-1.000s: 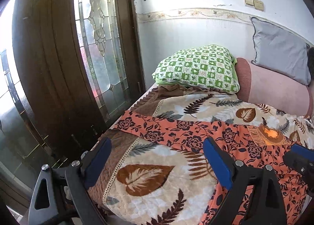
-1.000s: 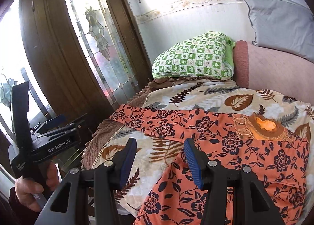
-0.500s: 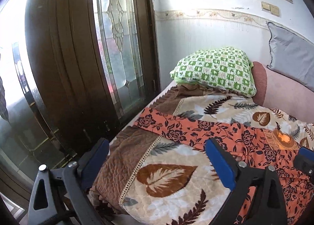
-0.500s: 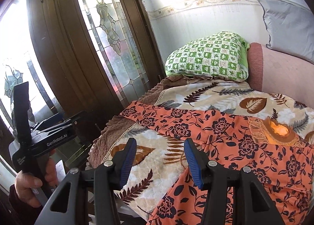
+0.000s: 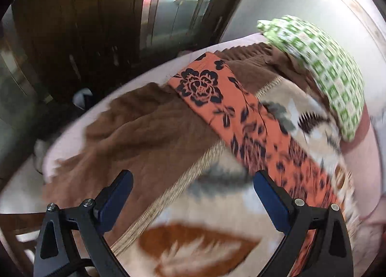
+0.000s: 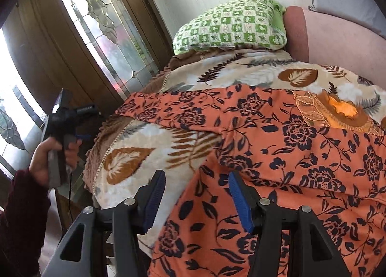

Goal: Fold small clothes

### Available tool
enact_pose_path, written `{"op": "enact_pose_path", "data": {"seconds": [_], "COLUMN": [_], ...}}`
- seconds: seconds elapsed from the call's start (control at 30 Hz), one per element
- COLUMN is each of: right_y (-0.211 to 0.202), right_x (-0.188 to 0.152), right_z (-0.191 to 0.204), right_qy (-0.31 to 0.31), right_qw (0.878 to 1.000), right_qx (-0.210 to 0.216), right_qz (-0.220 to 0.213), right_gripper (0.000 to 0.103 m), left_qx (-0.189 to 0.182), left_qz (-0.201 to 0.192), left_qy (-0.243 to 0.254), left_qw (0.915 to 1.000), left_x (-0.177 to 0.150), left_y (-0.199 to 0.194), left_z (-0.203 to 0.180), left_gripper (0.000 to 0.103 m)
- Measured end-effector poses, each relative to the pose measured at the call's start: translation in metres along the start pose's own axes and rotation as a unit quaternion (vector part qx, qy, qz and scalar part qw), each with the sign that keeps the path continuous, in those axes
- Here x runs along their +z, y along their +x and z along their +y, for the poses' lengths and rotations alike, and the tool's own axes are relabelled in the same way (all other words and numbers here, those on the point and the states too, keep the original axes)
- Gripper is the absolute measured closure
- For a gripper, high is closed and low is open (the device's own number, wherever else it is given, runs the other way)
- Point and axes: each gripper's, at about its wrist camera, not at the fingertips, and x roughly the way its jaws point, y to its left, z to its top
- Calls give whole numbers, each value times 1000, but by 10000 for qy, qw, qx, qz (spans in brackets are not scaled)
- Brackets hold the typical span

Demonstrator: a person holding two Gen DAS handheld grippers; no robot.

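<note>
Orange floral garment lies spread flat across the bed's leaf blanket; left gripper has swung down toward the sleeve, fingers wide open, right gripper open too, so a sleeve grab looks imminent.

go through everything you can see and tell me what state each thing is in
Left gripper: open, holding nothing.
Right gripper: open, holding nothing.
Orange floral garment: spread unfolded on the leaf-print blanket.
Green checked pillow: lying at the blanket's far end.
</note>
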Motion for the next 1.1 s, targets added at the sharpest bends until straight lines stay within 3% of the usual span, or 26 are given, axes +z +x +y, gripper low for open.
{"op": "enact_pose_path", "data": {"seconds": [0.13, 0.27, 0.37, 0.53, 0.57, 0.63, 0.77, 0.87, 0.97, 1.1], "right_y": [-2, -6, -9, -15, -17, -23, -43, -61, -79, -109], "right_x": [6, 11, 13, 14, 13, 11, 7, 2, -4, -16], "right_z": [-31, -68, -94, -128, -132, -139, -151, -170, -192, -220], "right_qy": [232, 544, 741, 1006, 1049, 1100, 1097, 1295, 1525, 1810], "right_qw": [9996, 9979, 9959, 9927, 9922, 9911, 9893, 9850, 9792, 9699], "right_qx": [-119, -289, -446, -590, -595, -636, -754, -875, -1034, -1214], "right_qz": [-103, -190, -259, -306, -325, -395, -594, -728, -848, -1091], "right_gripper": [45, 45, 45, 45, 45, 45, 45, 45, 45, 45], "left_qx": [-348, -438, -421, -441, -470, -438, -512, -819, -1179, -1671], "left_qz": [144, 178, -197, -361, -344, -403, -1033, -1191, -1220, -1119], "left_qy": [-532, -794, -764, -765, -749, -733, 207, 1105, 2008, 3016], "left_qw": [9979, 9957, 9960, 9954, 9955, 9955, 9931, 9833, 9648, 9320], "left_x": [25, 41, 46, 59, 61, 60, 49, 25, -15, -86], "left_y": [42, 73, 78, 86, 89, 86, 45, 3, -38, -78], "left_z": [-4, -10, -17, -26, -28, -34, -82, -138, -200, -286], "left_gripper": [3, 4, 6, 76, 97, 97, 98, 98, 98, 98]}}
